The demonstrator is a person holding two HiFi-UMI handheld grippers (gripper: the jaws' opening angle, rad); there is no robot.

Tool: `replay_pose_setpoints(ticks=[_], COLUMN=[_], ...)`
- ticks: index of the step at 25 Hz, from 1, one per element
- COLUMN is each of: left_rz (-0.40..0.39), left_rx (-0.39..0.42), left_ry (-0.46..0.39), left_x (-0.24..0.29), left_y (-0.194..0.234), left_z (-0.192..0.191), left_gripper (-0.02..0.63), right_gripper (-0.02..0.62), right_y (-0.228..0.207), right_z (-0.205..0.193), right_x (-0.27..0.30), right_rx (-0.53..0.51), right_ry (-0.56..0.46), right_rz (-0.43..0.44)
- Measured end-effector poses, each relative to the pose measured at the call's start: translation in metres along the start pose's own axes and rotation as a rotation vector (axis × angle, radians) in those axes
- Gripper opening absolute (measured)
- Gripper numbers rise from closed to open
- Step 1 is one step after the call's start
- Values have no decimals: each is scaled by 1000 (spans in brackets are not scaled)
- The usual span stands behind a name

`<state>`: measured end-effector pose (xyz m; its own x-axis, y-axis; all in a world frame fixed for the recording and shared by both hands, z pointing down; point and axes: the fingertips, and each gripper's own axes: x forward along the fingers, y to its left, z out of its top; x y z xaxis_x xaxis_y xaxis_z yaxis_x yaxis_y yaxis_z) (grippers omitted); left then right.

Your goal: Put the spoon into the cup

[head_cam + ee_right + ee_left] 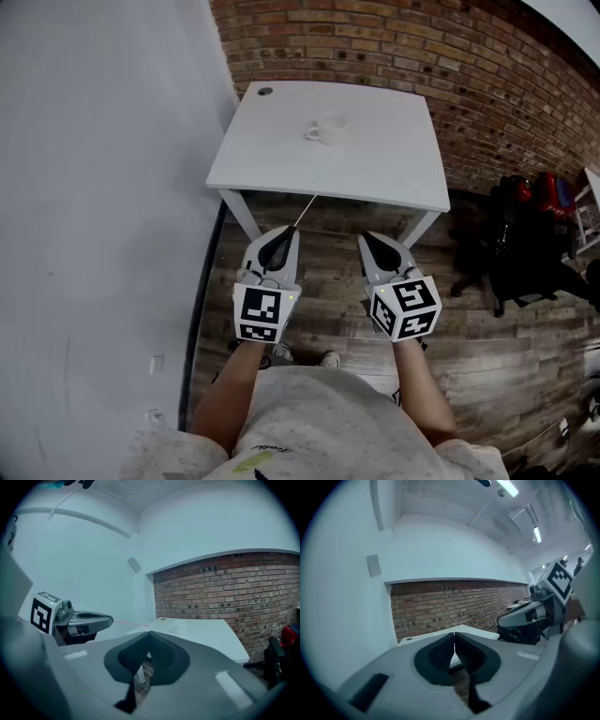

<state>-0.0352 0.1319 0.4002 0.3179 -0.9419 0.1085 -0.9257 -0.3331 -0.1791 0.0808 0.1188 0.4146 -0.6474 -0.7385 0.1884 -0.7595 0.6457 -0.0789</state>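
Observation:
A white cup [328,128] stands on the white table [384,164], toward its far middle; the same cup [177,627] shows small in the right gripper view. My left gripper [282,236] hangs below the table's near edge, shut on a thin spoon [305,212] whose free end points up toward that edge. In the right gripper view the spoon [129,622] is a thin line sticking out of the left gripper [108,619]. My right gripper [373,241] is beside the left one, shut with nothing in it. Both sets of pads [454,637] [149,635] meet at the tips.
A small dark round spot [265,92] marks the table's far left corner. A white wall [103,187] runs along the left and a brick wall [403,42] stands behind the table. Black chairs and bags [525,248] with a red item [553,192] crowd the right. Wooden floor lies below.

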Motion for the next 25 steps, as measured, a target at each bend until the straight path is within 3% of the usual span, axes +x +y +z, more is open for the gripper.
replay_pose_setpoints(ticks=[14, 25], left_rz=[11, -4], left_rx=[-12, -20], left_ry=[12, 17], left_x=[12, 50], left_y=[-14, 15], left_z=[0, -3], left_gripper=[6, 6], right_gripper=[9, 9], right_y=[-22, -37], right_z=[-6, -1], right_x=[-9, 32], right_rx=[28, 28], right_ry=[1, 22], right_rz=[1, -11])
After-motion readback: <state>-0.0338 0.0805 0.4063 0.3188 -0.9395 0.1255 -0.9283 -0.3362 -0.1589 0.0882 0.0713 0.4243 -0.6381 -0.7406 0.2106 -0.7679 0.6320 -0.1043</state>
